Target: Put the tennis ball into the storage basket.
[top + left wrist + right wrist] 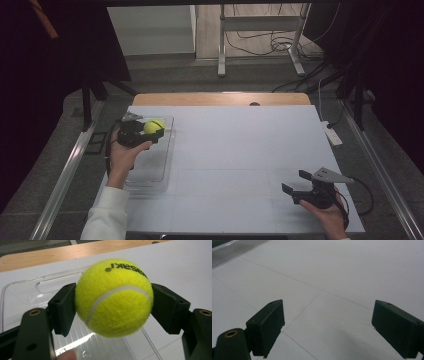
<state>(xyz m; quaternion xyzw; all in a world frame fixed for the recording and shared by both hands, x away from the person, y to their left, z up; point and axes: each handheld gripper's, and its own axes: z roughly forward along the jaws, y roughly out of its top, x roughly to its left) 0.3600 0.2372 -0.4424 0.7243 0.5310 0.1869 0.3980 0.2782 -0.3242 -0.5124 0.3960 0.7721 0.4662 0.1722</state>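
While the left gripper holds the tennis ball clamped between its fingers, the ball hangs over the far end of the clear tray at the counter's left. This looks like the carrying step; next it should lower and release into the tray. The right gripper rests near right, fingers apart, empty.
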